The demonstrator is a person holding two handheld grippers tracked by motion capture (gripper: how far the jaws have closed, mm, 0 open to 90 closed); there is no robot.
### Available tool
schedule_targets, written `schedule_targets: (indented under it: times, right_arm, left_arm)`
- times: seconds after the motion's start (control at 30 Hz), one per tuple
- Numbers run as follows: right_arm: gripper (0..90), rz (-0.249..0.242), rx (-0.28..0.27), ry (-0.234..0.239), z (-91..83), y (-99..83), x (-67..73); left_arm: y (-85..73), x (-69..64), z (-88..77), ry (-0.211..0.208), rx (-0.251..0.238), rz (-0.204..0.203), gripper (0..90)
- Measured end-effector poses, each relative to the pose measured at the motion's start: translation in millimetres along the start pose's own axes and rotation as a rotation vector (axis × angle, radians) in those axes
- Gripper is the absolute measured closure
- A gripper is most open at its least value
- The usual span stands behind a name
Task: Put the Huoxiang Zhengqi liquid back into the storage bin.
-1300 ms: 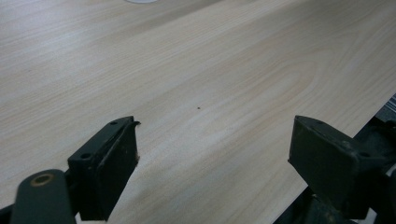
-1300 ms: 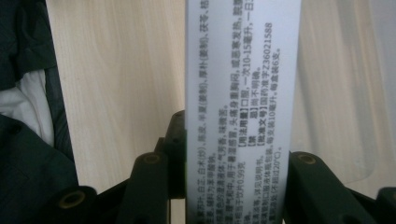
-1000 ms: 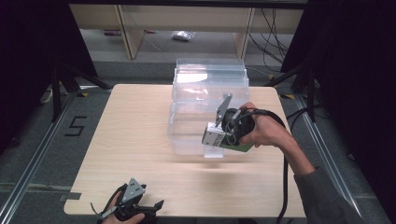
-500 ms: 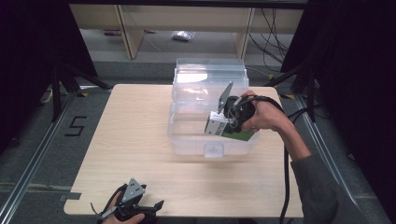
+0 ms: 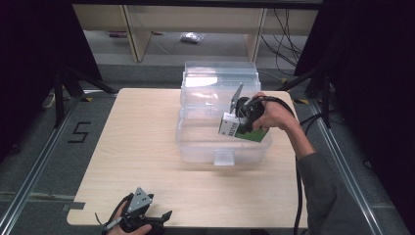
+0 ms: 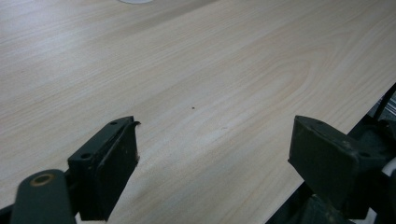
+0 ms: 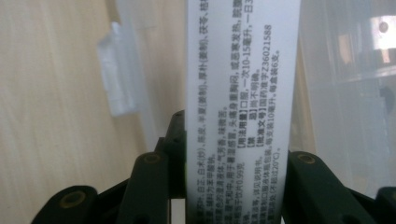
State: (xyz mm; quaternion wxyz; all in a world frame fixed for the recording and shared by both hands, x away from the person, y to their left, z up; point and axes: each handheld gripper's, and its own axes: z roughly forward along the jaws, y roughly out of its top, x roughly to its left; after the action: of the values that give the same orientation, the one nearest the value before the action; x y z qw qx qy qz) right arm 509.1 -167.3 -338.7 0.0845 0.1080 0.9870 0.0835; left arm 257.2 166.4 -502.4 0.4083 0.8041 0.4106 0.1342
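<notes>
High view: right gripper (image 5: 240,128) over the clear plastic bin (image 5: 220,122), jaws clamped tight on a white and green box (image 5: 243,132). Right gripper view: same box (image 7: 243,93) squeezed between the black jaws, small print on its white side. Box held up above the open bin, at about 3 o'clock of it, not yet set inside. Left to do, most likely: lower the box in and let go. Left gripper (image 5: 147,220) down at 7 o'clock near the table edge, jaws wide apart with nothing in them. Pale wooden table (image 5: 137,147), smooth and bare. Grey floor all round, with a black "5" mark (image 5: 78,132) at 9 o'clock and wooden shelves (image 5: 132,29) at 12 o'clock.
</notes>
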Motion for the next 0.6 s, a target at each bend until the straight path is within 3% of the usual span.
schedule_targets:
  times: [0.13,0.53,0.6]
  right_arm:
    - [65.0,0.012,0.004,0.009,8.9,-5.2,-6.0]
    - [65.0,-0.008,0.036,0.019,28.8,-14.9,-5.7]
    - [64.9,0.009,0.040,0.022,31.7,-15.7,-5.0]
  left_arm:
    - [0.0,0.1,0.0,-0.003,0.001,0.003,14.9]
    - [-0.2,-0.2,1.0,-0.001,-0.001,-0.010,14.9]
    - [-0.5,0.8,0.7,0.001,0.004,-0.003,14.9]
